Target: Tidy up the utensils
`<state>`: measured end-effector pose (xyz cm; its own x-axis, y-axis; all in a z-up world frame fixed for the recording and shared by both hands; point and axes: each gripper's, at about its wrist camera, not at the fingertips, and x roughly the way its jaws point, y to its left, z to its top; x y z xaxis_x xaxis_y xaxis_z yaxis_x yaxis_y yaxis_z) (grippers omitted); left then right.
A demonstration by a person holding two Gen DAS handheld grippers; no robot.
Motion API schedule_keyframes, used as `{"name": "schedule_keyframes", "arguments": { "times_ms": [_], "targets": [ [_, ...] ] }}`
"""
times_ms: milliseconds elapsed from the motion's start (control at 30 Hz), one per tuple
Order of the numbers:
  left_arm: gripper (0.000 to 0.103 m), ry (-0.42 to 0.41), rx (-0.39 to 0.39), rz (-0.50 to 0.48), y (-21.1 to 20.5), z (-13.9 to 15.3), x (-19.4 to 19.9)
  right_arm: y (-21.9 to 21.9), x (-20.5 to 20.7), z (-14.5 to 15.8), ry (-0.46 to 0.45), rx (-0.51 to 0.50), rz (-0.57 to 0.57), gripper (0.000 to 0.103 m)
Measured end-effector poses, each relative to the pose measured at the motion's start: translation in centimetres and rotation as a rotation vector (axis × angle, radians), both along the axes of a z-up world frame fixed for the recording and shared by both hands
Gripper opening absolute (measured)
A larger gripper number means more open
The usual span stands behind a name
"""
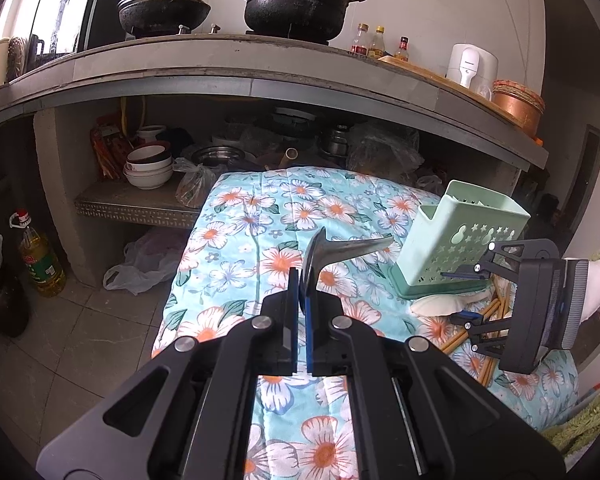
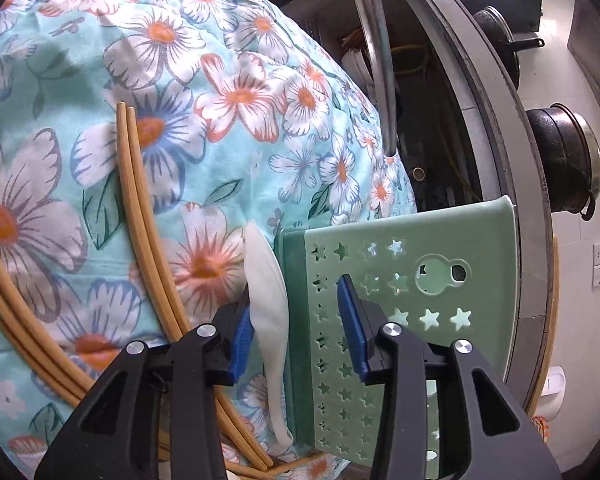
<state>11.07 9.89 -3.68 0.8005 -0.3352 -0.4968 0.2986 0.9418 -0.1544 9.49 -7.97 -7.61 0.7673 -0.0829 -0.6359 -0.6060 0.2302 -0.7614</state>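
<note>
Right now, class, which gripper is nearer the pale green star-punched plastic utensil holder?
Right. The right gripper straddles the holder's base edge; the left gripper, clamping a metal spoon, sits apart.

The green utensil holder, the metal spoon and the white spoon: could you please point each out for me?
Green utensil holder (image 2: pixel 412 280): right wrist view, its star-pierced side wall.
Metal spoon (image 1: pixel 356 249): left wrist view, the handle above the floral cloth.
White spoon (image 2: pixel 266 280): right wrist view, the bowl beside the holder's base.

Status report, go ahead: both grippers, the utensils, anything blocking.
Left gripper shut on metal spoon. Right gripper astride white spoon, grip unconfirmed. Chopsticks loose beside green holder. Nothing blocking.
</note>
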Motion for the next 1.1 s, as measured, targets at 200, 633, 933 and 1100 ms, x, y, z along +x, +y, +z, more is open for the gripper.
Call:
{"name": "schedule_keyframes", "arguments": {
  "times_ms": [200, 633, 933, 1100],
  "targets": [
    [0.002, -0.045, 0.009, 0.006, 0.1, 1.6, -0.6, 1.3, -0.4, 0.5, -0.047, 0.043, -0.012, 0.005],
    [0.002, -0.211, 0.156, -0.157, -4.3, 7.7, -0.5, -1.1, -2.9, 8.5, -0.178, 0.367, -0.211, 0.003],
    [0.002, -0.246, 0.425, -0.287, -9.5, 8.9, 0.8, -7.4, -3.0, 13.8, -0.224, 0.715, -0.417, 0.003],
    [0.002, -0.241, 0.578, -0.352, -12.0, 8.9, 1.5, -10.9, -3.3, 15.8, -0.254, 0.875, -0.480, 0.003]
  ]
}}
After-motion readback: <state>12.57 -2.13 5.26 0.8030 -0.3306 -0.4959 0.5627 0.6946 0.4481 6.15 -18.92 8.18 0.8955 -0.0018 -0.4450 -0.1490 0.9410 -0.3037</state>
